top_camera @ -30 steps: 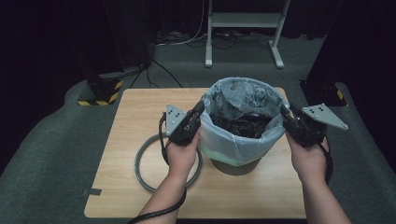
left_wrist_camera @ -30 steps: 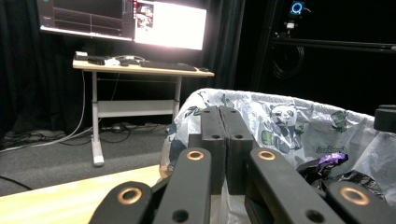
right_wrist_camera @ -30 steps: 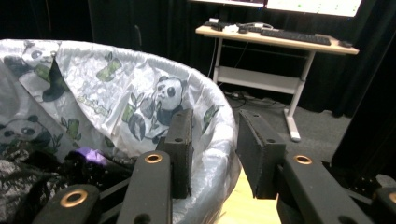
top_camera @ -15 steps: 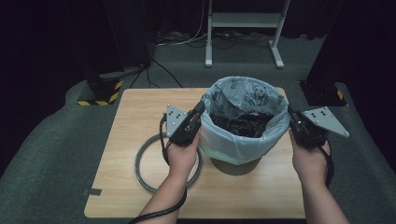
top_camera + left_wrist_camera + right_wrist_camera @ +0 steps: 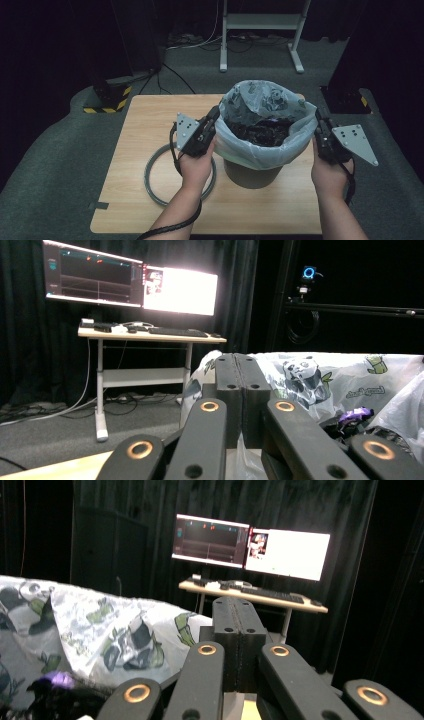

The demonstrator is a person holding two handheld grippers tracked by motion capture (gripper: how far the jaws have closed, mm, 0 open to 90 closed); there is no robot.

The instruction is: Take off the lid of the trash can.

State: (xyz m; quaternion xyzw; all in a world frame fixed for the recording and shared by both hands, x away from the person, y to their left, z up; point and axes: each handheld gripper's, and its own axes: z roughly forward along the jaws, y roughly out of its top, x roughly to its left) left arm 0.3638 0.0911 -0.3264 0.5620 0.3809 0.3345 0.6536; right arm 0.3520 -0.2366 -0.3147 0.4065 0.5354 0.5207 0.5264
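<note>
A grey bin (image 5: 250, 175) stands on the wooden table (image 5: 150, 115), lined with a white panda-print bag (image 5: 260, 100) that holds dark rubbish (image 5: 262, 132). My left gripper (image 5: 215, 114) is at the bag's left rim with its jaws pressed together, and the film looks pinched there. In the left gripper view the shut gripper (image 5: 242, 360) has the bag (image 5: 325, 380) on both sides of its tips. My right gripper (image 5: 319, 119) is shut at the bag's right rim. In the right gripper view the bag (image 5: 100, 625) runs up against the closed gripper (image 5: 235, 602).
A grey ring (image 5: 150, 175) lies flat on the table left of the bin, under my left wrist. A purple scrap (image 5: 355, 416) sits among the rubbish. Beyond the table stand a desk (image 5: 150, 335) with lit monitors (image 5: 130, 282) and black curtains.
My right gripper has drawn slightly outward along the bag's right rim, and its jaws have come together there. The left gripper has stayed at the left rim.
</note>
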